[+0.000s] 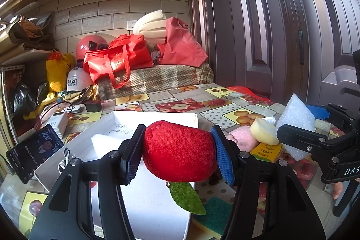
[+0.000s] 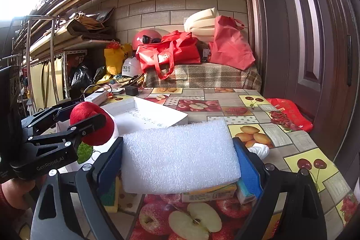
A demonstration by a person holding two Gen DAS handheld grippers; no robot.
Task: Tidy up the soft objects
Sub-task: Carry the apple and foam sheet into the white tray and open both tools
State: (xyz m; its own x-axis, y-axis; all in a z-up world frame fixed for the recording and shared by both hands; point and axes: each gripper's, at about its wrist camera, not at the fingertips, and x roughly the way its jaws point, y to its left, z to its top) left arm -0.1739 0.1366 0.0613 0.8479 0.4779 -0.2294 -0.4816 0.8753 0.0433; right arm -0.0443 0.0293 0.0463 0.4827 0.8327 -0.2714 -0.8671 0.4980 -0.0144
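Note:
My left gripper (image 1: 177, 153) is shut on a red plush apple (image 1: 178, 150) with a green leaf (image 1: 186, 198), held over the near edge of a white shallow box (image 1: 155, 115). The plush apple also shows in the right wrist view (image 2: 90, 125), with the left gripper (image 2: 74, 127) around it. A white foam piece (image 1: 102, 142) lies in the box. My right gripper (image 2: 180, 156) is shut on a white foam block (image 2: 180, 154), held above the table; the block also shows in the left wrist view (image 1: 294, 118).
On the fruit-print tablecloth (image 2: 236, 102) lie a pink soft item (image 1: 241, 138), a pale yellow sponge (image 1: 264, 131), a yellow carton (image 1: 266, 150), a green-and-yellow scouring sponge (image 1: 213, 213), a phone (image 1: 33, 150) and chargers. Red bags (image 2: 171, 51) and helmets sit behind. A door (image 2: 315, 37) stands on the right.

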